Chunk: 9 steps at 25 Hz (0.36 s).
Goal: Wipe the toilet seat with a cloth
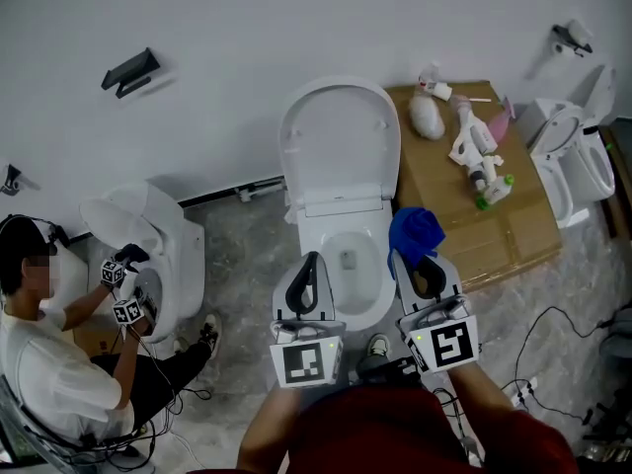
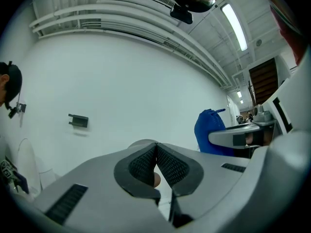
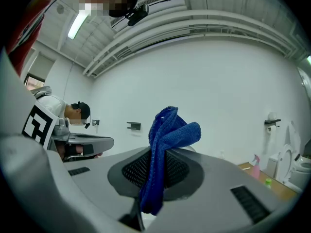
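**Cloth clamped in right gripper beside toilet seat**

The right gripper [image 1: 427,273] is pinching a blue cloth [image 1: 415,230] between its jaws, by the right side of the toilet seat [image 1: 379,299]. The left gripper [image 1: 310,265] is hovering at the seat's left side, its jaws closed together and carrying nothing.

- cloth [image 3: 170,125]: deep blue, knitted weave
- toilet [image 1: 341,156]: plain white
- cardboard [image 1: 513,230]: brown
- floor [image 1: 237,255]: mottled grey
- left hand-held gripper [image 2: 156,146], right hand-held gripper [image 3: 163,154]: grey, black meshed pads, black-and-white square markers

place: test lab | cues: several toilets [image 1: 341,136] side by side, cardboard [image 1: 504,230], exposed ceiling [image 2: 146,13]
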Motion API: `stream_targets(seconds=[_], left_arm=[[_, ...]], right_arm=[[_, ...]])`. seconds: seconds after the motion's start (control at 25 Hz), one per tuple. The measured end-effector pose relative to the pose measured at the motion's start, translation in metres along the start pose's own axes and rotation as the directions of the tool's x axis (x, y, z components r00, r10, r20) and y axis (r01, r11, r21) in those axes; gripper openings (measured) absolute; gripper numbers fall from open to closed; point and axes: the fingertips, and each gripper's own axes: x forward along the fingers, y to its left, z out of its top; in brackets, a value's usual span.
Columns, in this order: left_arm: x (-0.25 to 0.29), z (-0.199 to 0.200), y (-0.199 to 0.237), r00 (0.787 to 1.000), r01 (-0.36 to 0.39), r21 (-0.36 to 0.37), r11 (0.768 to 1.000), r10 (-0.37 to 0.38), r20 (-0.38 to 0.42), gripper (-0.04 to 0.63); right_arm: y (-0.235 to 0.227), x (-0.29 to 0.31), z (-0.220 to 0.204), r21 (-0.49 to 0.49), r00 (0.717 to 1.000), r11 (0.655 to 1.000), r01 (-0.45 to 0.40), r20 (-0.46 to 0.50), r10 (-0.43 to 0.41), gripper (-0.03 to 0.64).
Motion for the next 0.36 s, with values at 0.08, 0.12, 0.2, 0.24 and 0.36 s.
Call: stream_targets(seconds=[0.08,0.12,0.2,0.24,0.36], left_arm=[[-0.003,0.001,0.000,1.000,-0.004,0.000,1.000,0.004,0.008,0.017],[-0.004,0.002,0.001,1.000,-0.005,0.000,1.000,0.005,0.012,0.017],[-0.008,0.003,0.003,1.000,-0.006,-0.002,1.000,0.006,0.014,0.017],[-0.010,0.004,0.003,1.000,-0.007,-0.004,1.000,0.007,0.010,0.017],[-0.014,0.006,0.008,1.000,-0.013,-0.013,1.000,0.013,-0.002,0.017]], right_arm=[[0.003,0.000,0.000,0.002,1.000,1.000,-0.005,0.004,0.005,0.060],[0.004,-0.001,0.000,0.002,1.000,1.000,-0.006,0.005,0.006,0.060],[0.006,-0.002,0.001,0.002,1.000,1.000,0.002,0.003,-0.002,0.060],[0.006,-0.003,0.003,0.003,1.000,1.000,0.010,0.006,-0.010,0.060],[0.004,-0.001,0.013,-0.003,0.999,0.999,0.045,0.031,-0.045,0.060]])
